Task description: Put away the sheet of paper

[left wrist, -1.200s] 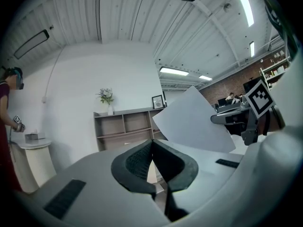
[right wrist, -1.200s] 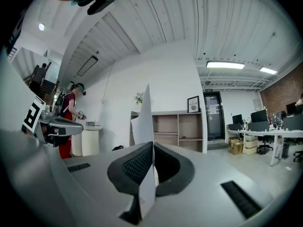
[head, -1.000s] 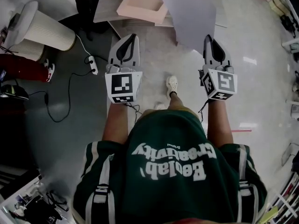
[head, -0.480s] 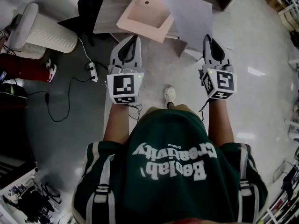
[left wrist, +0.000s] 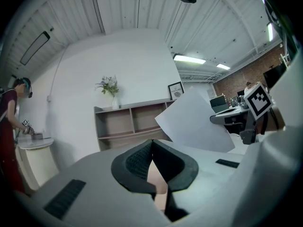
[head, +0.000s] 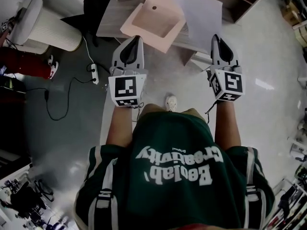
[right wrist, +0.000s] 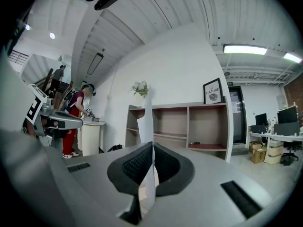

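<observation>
Right jaws: right gripper (right wrist: pixel 151 145) closed on the sheet of paper (head: pixel 204 14), pinching its near edge.
Sheet: held in the air ahead of the right gripper. Its top is cut off by the head view's edge. It is edge-on in the right gripper view, so its face is not visible.
Left jaws: left gripper (left wrist: pixel 151 143) closed, tips touching, nothing gripped.
Pink tray (head: pixel 156 20): on the grey desk (head: pixel 112 18). Its far right corner is hidden behind the sheet. One small dark dot on its floor.
Shelf unit (right wrist: pixel 189 126): small dark item in the right bay, too small to identify.

Matt paper sheet (head: pixel 199 11), glossy floor (head: pixel 273 66), wooden shelf (left wrist: pixel 118 124).
</observation>
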Demonstrator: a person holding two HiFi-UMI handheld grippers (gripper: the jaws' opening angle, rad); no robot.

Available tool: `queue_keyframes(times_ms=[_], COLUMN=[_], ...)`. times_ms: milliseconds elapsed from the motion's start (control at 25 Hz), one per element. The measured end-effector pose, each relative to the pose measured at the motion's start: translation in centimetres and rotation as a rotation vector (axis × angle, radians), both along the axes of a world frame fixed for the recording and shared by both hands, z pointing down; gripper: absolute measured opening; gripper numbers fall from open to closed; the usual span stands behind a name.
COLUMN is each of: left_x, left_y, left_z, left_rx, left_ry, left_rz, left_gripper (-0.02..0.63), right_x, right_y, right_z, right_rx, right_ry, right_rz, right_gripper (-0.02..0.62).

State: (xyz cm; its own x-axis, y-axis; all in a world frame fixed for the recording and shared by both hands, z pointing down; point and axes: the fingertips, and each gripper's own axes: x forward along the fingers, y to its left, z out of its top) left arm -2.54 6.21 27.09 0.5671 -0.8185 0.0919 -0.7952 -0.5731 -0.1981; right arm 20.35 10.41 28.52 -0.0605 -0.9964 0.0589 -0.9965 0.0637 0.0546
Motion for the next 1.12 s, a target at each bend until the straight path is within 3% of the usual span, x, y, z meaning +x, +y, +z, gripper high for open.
queue_keyframes(times_ms=[600,1120], left_x=[0.8,1.7], left_y=[-2.7,-11.1], left_z=[1.5,2.7], left_rx=[-0.025,-0.025], left_ry=[-0.012,-0.027], left_rz=[-0.017,0.022], left_gripper=[0.018,0.018], right_x=[0.0,-1.0], right_y=[-3.2,-11.2], right_z=[1.9,3.4], right_rx=[-0.039,-0.084], right_ry=[0.01,0.031], right_rz=[-0.051,-0.087], right_gripper=[0.034,0.034])
